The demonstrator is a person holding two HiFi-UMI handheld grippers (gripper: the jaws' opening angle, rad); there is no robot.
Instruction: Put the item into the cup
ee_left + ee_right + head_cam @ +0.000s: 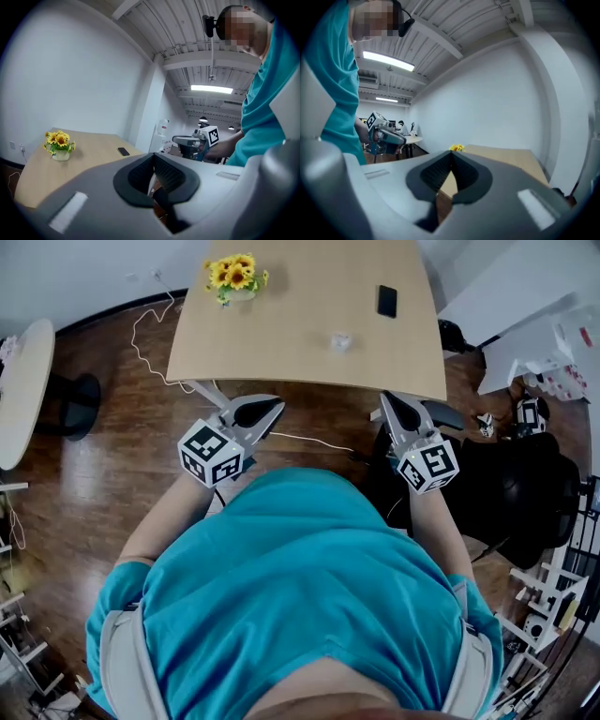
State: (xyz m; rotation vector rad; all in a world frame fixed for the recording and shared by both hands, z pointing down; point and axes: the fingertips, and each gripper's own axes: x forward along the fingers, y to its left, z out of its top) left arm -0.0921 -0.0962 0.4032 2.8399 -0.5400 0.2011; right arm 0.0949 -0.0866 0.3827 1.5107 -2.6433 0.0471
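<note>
A small clear object, perhaps the cup, stands on the wooden table near its middle; it is too small to tell more. Both grippers hang in front of the table's near edge, level with each other and apart from everything on it. My left gripper is shut with nothing between its jaws; its pads meet in the left gripper view. My right gripper is shut and empty too, its pads pressed together in the right gripper view. No separate item for the cup shows.
A pot of sunflowers stands at the table's far left and a black phone at the far right. A round white table is on the left, a black chair on the right, and a white cable lies on the wooden floor.
</note>
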